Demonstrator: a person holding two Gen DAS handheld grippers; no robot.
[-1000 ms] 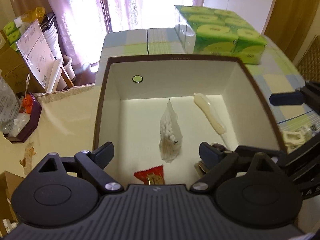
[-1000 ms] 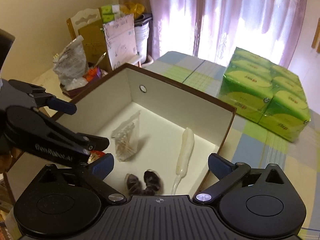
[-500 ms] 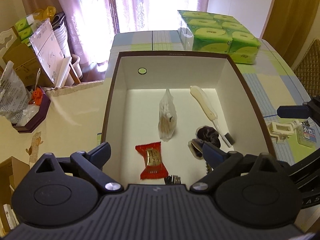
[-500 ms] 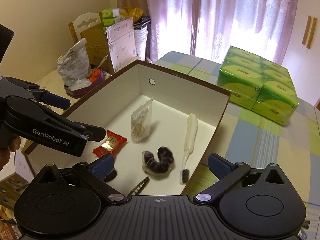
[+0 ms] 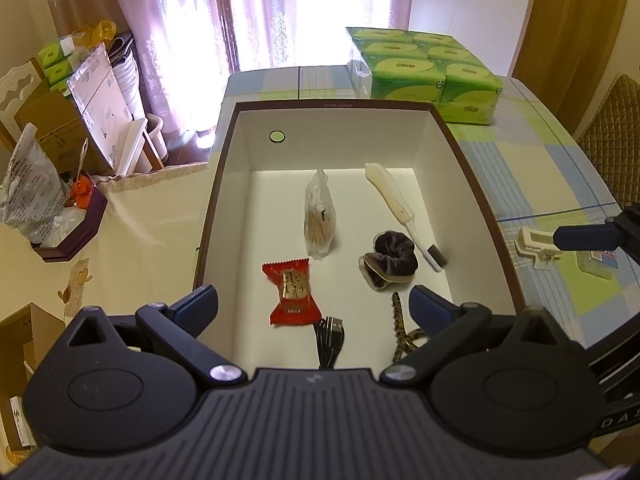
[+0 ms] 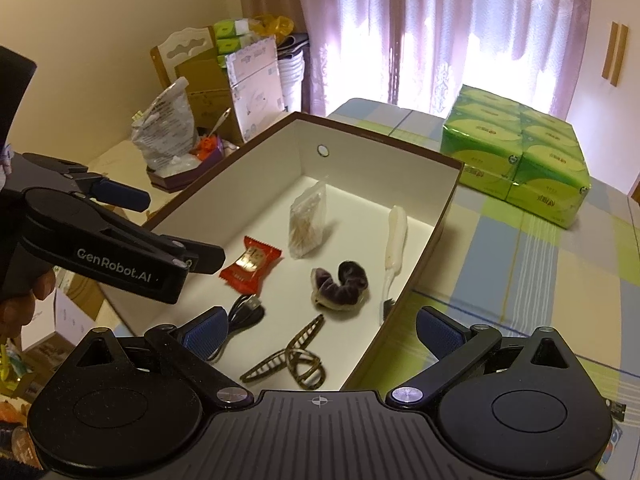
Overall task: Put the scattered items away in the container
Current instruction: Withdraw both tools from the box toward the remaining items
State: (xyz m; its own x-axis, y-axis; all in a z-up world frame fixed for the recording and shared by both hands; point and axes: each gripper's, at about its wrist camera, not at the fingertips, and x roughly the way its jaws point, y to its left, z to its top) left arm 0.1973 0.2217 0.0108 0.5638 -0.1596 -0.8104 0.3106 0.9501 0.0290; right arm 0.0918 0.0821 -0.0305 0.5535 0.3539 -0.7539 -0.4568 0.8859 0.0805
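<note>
A brown-rimmed white box (image 5: 224,168) (image 6: 444,216) holds a red candy wrapper (image 5: 293,292) (image 6: 252,265), a clear bag of cotton swabs (image 5: 319,216) (image 6: 307,220), a cream toothbrush (image 5: 394,200) (image 6: 395,236), a dark velvet scrunchie (image 5: 394,254) (image 6: 340,286), a black USB cable (image 5: 330,340) (image 6: 242,314) and a bronze hair claw (image 5: 402,328) (image 6: 294,358). My left gripper (image 5: 314,304) hovers open over the box's near end, empty. My right gripper (image 6: 322,326) is open and empty above the box's near right corner. A white clip (image 5: 534,246) lies outside, right of the box.
A green tissue multipack (image 5: 420,70) (image 6: 516,160) stands beyond the box on the checked tablecloth (image 6: 520,264). Left of the box sit a small dark tray with a plastic bag (image 5: 44,208) (image 6: 172,140), cardboard boxes and a chair. A small packet (image 5: 598,262) lies by the clip.
Both grippers have pulled back and risen from the box, so more of its floor shows: the candy, cable and hair claw have come into view. Both stay open.
</note>
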